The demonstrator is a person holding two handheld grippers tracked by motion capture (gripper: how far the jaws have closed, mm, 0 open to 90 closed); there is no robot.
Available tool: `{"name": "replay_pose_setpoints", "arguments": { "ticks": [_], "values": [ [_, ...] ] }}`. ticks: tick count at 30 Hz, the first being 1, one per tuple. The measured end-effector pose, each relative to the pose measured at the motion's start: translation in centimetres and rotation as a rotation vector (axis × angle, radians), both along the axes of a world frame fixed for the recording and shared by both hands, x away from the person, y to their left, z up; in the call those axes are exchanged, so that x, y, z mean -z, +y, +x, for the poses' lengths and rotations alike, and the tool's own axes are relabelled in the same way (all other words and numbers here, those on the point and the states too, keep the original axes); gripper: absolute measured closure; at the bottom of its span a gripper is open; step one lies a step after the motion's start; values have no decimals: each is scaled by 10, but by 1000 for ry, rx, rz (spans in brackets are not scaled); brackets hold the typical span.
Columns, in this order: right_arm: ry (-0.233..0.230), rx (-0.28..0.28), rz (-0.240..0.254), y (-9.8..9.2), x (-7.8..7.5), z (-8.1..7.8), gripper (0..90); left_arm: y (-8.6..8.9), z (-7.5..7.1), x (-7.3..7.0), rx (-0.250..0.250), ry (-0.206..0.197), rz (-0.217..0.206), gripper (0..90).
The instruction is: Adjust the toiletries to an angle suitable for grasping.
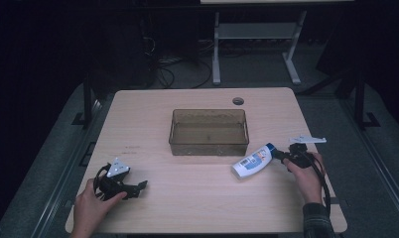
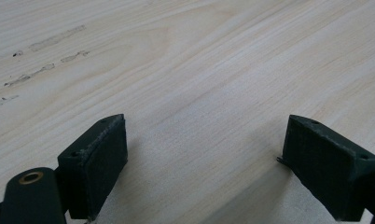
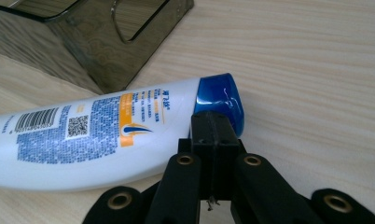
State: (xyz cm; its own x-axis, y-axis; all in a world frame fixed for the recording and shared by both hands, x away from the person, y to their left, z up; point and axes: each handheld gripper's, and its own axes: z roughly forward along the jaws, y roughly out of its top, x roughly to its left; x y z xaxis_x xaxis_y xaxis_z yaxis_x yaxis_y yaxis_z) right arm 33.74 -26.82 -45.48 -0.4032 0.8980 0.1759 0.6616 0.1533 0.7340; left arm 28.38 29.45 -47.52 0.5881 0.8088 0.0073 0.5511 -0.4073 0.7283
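Observation:
A white bottle (image 1: 252, 161) with a blue cap lies on its side on the wooden table (image 1: 202, 198), just right of the front of a clear brown bin (image 1: 209, 147). My right gripper (image 1: 279, 155) is shut, jaws pressed together with nothing between them. Its tips sit at the bottle's cap end. In the right gripper view the closed tips (image 3: 215, 121) stand right in front of the blue cap (image 3: 220, 95), and the bottle (image 3: 83, 135) stretches away to the left. Near the table's front left, my left gripper (image 1: 140, 187) rests open. Its jaws (image 2: 204, 135) stand wide over bare wood.
The bin (image 3: 106, 51) stands open-topped at the middle of the table, with nothing inside that I can see. A cable hole (image 1: 238, 101) sits near the far edge. Beyond the table are a dark floor, cables and a desk frame (image 1: 254, 44).

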Motion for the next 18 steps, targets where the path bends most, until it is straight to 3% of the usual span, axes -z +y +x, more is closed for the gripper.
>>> {"name": "replay_pose_setpoints", "arguments": {
  "ticks": [6,18],
  "values": [
    [-1,-5,2,3,1,5,900,0,0,0,0,0,0,128],
    [-16,-75,36,20,-16,-10,900,0,0,0,0,0,0,128]
  ]
}}
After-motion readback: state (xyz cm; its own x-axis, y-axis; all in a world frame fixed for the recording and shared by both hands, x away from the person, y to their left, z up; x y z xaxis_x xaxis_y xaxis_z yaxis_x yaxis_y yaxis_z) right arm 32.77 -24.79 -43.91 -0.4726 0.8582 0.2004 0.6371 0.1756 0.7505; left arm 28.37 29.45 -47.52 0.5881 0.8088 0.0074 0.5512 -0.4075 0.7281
